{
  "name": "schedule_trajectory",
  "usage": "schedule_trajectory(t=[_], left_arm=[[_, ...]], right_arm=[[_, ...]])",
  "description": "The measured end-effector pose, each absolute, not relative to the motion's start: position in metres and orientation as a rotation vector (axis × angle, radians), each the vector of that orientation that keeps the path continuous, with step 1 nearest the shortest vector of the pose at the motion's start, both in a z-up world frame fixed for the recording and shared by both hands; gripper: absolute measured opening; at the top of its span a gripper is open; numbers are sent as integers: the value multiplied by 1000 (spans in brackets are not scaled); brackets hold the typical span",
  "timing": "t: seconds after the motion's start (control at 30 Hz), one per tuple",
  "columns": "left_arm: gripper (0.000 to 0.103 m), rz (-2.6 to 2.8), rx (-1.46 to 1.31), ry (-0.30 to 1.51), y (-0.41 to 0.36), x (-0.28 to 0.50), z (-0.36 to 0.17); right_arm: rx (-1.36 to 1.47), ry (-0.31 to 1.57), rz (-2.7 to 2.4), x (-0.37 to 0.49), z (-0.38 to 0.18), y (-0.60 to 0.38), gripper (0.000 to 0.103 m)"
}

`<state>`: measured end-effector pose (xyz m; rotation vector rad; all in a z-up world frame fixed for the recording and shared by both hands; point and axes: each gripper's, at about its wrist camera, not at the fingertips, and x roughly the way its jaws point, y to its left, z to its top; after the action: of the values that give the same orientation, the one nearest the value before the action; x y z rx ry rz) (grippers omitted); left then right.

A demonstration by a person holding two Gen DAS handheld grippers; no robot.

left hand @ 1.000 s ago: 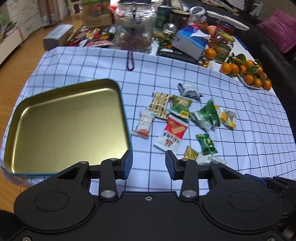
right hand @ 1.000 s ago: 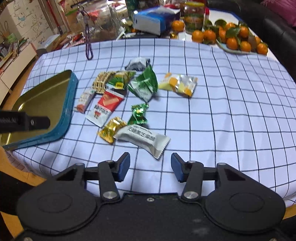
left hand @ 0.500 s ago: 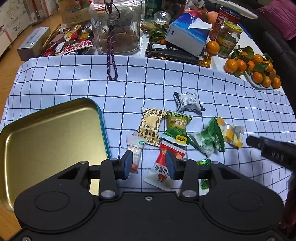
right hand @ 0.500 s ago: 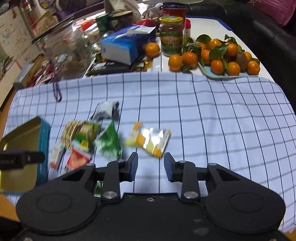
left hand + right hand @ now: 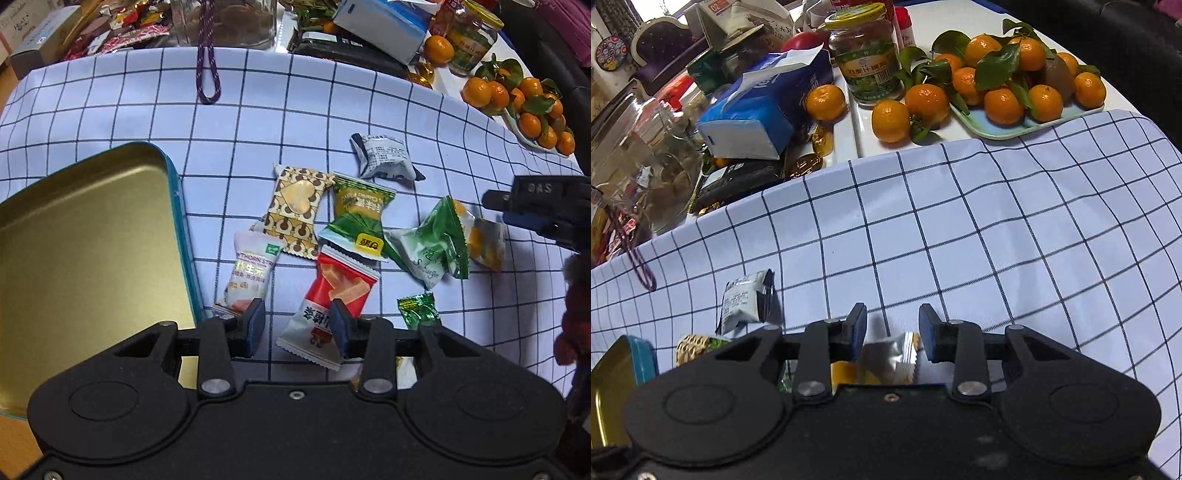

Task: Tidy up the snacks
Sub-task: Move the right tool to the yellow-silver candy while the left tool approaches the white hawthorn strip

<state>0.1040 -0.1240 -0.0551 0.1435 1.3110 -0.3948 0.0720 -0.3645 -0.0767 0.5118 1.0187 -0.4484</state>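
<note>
Several wrapped snacks lie loose on the checked cloth (image 5: 332, 96) to the right of an empty gold tin tray (image 5: 92, 240). My left gripper (image 5: 297, 325) hangs open low over them, a red-and-white packet (image 5: 332, 295) lying between its fingers and a pink-white packet (image 5: 251, 277) just left of it. A yellow-and-silver packet (image 5: 890, 354) lies on the cloth between the narrow-set fingers of my right gripper (image 5: 892, 328). The pads do not visibly press on it. In the left wrist view the right gripper (image 5: 509, 216) stands over that packet (image 5: 484, 240) at the pile's right end.
Behind the cloth are a pale blue plate (image 5: 1015, 129) of tangerines, a lidded glass jar (image 5: 868, 62), a blue tissue pack (image 5: 764, 107) and a big glass jar (image 5: 225, 22) with a purple cord (image 5: 207, 70). A grey-black packet (image 5: 746, 299) lies left of the right gripper.
The left gripper has moved forward and down over the snack pile, still open. The right gripper has swung from the pile's near side to the yellow-and-silver packet, and its jaws have narrowed.
</note>
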Motion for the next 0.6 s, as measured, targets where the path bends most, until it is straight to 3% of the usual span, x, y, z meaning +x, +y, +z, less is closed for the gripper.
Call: schedule_trajectory(t=[0.6], left_arm=[[48, -431, 126, 1343, -134, 102, -59]], right_arm=[[434, 1129, -423, 52, -82, -355, 32]])
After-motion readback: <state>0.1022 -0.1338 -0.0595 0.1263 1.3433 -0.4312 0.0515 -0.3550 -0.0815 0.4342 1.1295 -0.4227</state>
